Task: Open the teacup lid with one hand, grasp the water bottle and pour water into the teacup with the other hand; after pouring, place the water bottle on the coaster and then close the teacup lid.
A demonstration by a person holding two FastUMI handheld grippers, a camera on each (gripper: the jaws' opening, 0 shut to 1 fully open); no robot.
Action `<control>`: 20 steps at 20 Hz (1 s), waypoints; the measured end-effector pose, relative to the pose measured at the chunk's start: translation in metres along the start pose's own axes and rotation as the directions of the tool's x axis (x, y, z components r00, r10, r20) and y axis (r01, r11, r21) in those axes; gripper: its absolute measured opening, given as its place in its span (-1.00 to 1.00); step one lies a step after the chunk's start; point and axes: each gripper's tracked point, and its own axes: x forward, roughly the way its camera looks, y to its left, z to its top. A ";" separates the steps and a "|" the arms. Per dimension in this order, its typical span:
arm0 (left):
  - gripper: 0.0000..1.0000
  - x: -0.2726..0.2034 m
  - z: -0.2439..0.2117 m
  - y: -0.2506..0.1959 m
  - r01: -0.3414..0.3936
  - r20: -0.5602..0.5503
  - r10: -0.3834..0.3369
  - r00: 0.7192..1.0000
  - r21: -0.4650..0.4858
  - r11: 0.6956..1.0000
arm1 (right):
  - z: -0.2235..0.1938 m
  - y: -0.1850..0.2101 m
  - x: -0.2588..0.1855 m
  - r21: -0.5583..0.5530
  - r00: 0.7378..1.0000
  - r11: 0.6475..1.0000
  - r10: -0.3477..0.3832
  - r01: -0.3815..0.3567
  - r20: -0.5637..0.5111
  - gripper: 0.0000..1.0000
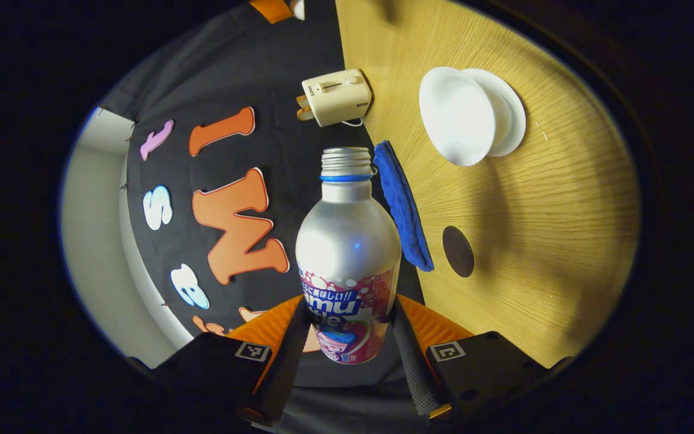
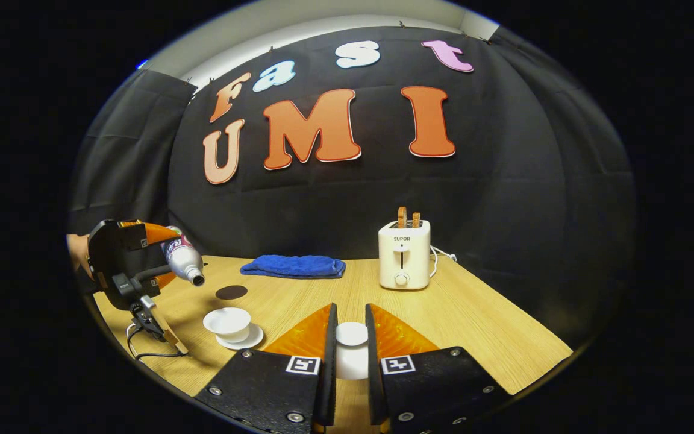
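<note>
Two things are in my grip at once. My left gripper [image 1: 347, 328] has its jaws closed on the lower, labelled part of the water bottle [image 1: 348, 253]; in the right gripper view it hangs tilted, mouth down, above and just to the left of the teacup [image 2: 227, 322] on its saucer [image 2: 244, 341]. My right gripper [image 2: 350, 343] pinches the teacup lid [image 2: 352, 334] between its jaws, off to the right of the teacup, above the desk [image 2: 473, 325].

I judge the bottle light and stiff, with a smooth metal skin that could slip, so holding low on the label band suits pouring. The open mouth means any jerk spills. I judge the cup and lid brittle; the lid is best kept pinched at its knob.

Behind the teacup lies the dark coaster [image 2: 231, 292], then the blue cloth [image 2: 294, 266]; the toaster [image 2: 405, 254] stands far right.
</note>
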 end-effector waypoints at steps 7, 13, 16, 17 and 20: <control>0.62 0.005 -0.006 0.008 0.000 0.007 -0.001 1.000 0.100 0.995 | 0.004 -0.004 0.001 0.007 1.000 1.000 -0.006 0.006 0.009 -0.55; 0.62 0.005 -0.009 0.020 -0.015 0.008 0.014 1.000 0.143 0.990 | 0.005 -0.003 0.002 0.016 1.000 1.000 -0.001 0.001 0.006 -0.55; 0.62 0.006 -0.010 0.031 -0.029 0.014 0.027 1.000 0.166 0.986 | 0.006 -0.003 0.002 0.015 1.000 1.000 0.005 -0.005 0.007 -0.55; 0.62 0.005 -0.011 0.034 -0.033 0.015 0.031 0.999 0.174 0.984 | 0.006 -0.002 0.002 0.012 1.000 1.000 0.009 -0.009 0.007 -0.55; 0.56 0.005 -0.011 0.045 -0.049 0.027 0.044 0.999 0.205 0.977 | 0.008 -0.002 0.002 0.014 1.000 1.000 0.014 -0.014 0.014 -0.55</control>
